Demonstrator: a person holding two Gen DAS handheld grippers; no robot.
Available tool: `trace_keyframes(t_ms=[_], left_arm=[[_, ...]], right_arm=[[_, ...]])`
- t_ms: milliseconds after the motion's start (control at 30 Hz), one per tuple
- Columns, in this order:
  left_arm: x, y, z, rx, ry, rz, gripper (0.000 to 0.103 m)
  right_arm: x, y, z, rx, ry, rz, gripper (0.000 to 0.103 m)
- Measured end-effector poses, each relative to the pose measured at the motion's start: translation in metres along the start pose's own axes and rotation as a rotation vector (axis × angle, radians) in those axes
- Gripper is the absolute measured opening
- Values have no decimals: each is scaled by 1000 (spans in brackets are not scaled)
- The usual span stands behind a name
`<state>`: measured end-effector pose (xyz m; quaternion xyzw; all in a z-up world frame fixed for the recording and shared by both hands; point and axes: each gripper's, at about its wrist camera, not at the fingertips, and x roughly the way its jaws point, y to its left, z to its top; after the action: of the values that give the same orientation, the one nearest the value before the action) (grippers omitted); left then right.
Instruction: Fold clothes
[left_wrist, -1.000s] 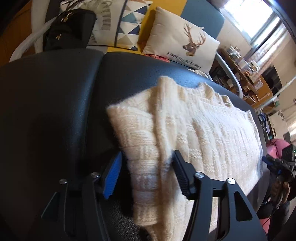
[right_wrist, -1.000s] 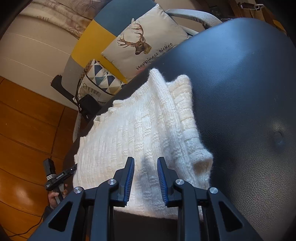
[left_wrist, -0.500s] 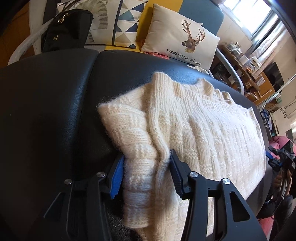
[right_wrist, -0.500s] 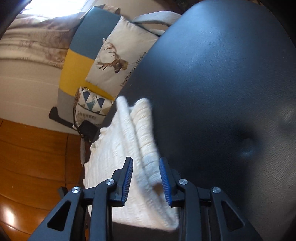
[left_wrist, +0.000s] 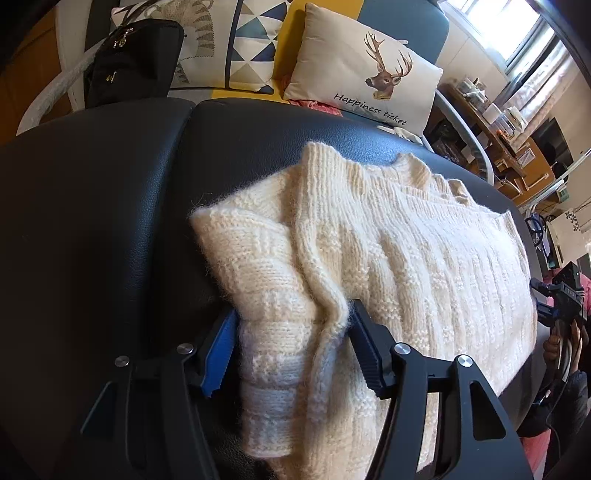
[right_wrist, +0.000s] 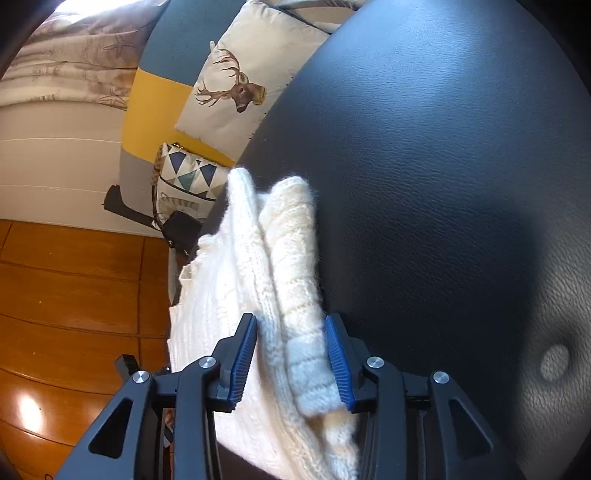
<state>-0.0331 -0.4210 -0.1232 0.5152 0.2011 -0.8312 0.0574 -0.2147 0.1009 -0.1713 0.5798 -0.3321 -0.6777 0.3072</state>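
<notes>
While both grippers pinch the sweater (left_wrist: 388, 258), each one holds a thick bunch of knit between its blue pads; the left gripper (left_wrist: 291, 350) has its jaws pressed on a folded sleeve end with a ribbed cuff, and the wool bulges out in front of them; the right gripper (right_wrist: 291, 354) has its jaws closed on two rolled layers of the same cream wool, one cuff hanging down between the fingers. From the left jaws the sweater spreads away flat over the black cushion (left_wrist: 92, 221), its ribbed hem or collar at the far edge; from the right jaws it runs as a narrow raised ridge along the cushion's edge, with a part hanging over toward the wood floor (right_wrist: 66, 295). Behind the cushion stands a deer pillow (left_wrist: 362, 70), beside it a triangle pillow (left_wrist: 251, 40), and a black bag (left_wrist: 129, 62) lies further left. At the right border of the left view a hand (left_wrist: 565, 332) holds the other gripper.
</notes>
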Motion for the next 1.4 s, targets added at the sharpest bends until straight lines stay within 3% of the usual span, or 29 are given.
trace_keyframes(t_ms=[100,200,267,433,500,700,867,1100,1233,1400], left_arm=[[1,0,1,-3,4,7,63],[1,-6,1,20,2,56,65],[2,-7,0,28,-2,90,74],[2,-6,-2,17,-9,120,76],[2,-5,-2,12,-10,118,77],[-2,1,-6,14,-34,84,77],[-9,20,-7,-50,-34,-33,77],[-20,44,-13,-24,-50,-103,77],[-26,58,-14,-49,-72,-142,77],[-22,87,-14,-179,-25,-247,77]], right_arm=[[6,4,3,-15,15,8,43],[12,14,5,-51,25,-45,43],[15,26,4,-127,19,-115,38],[29,62,-10,-352,21,-351,19],[34,75,-15,-438,22,-441,17],[44,88,-20,-542,64,-534,19],[44,86,-19,-522,70,-537,25],[38,71,-13,-410,63,-439,28],[40,72,-14,-414,64,-441,29],[40,72,-14,-415,68,-442,29]])
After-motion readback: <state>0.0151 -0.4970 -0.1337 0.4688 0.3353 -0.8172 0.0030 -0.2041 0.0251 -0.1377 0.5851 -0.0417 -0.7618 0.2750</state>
